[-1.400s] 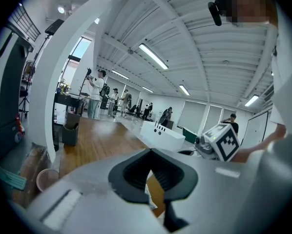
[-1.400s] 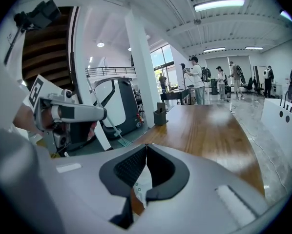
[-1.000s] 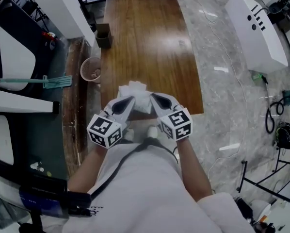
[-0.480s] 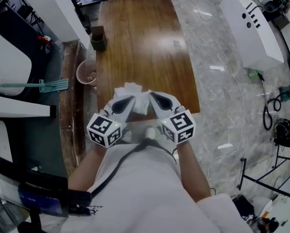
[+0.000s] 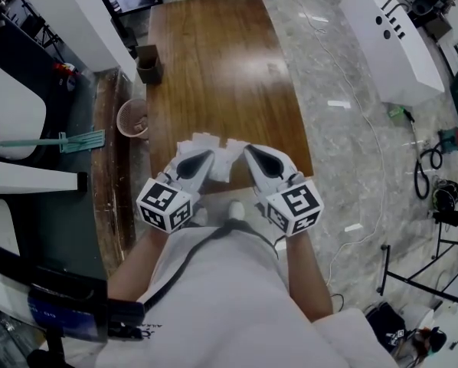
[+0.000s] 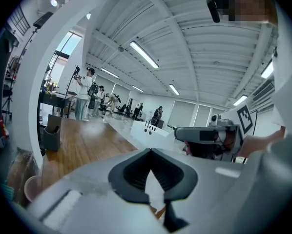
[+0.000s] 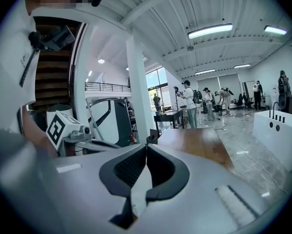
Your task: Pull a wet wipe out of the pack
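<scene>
A: Right gripper (image 5: 253,158) has drifted right, away from left gripper (image 5: 201,159). Both are clamped on white sheet.
B: Wet wipe (image 5: 227,159) is spread between them at the tabletop's (image 5: 214,67) near edge, probably coming free. Pack is indistinct.

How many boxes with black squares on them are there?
2. One cube sits on the left gripper, the other on the right gripper; both grippers pinch the white wet wipe.

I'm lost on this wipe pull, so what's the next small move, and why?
Probably ease the right gripper rightward, away from the left gripper. Both are shut on the wipe bundle that spans the gap between them at the near edge of the table, so parting them should draw a sheet free.
</scene>
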`<state>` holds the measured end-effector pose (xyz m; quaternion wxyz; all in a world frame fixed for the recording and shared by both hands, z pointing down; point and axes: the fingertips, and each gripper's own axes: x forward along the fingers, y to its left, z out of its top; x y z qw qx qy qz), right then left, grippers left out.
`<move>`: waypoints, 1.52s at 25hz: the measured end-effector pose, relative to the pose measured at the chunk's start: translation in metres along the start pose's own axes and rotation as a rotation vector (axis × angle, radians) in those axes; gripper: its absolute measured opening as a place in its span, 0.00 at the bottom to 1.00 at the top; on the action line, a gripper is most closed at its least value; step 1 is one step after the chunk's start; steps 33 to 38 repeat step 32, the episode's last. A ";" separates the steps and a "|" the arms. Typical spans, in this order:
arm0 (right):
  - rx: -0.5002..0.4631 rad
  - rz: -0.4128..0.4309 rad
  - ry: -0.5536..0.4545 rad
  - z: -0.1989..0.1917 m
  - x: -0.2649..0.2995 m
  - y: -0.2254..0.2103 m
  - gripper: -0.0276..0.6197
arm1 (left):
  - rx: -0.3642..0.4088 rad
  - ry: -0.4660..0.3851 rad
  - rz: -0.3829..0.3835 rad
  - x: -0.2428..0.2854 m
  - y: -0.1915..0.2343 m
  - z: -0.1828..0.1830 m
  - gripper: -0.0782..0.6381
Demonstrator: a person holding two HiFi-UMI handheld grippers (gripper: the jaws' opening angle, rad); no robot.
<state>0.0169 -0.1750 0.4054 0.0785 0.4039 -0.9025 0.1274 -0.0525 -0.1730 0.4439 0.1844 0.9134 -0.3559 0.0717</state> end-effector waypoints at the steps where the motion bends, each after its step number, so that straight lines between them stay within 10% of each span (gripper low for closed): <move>1: 0.000 -0.006 -0.005 0.001 -0.003 -0.001 0.06 | 0.001 -0.001 -0.003 0.001 -0.001 0.001 0.12; 38: -0.012 -0.107 -0.033 0.001 -0.024 -0.013 0.06 | 0.008 -0.016 -0.016 -0.007 0.001 0.010 0.12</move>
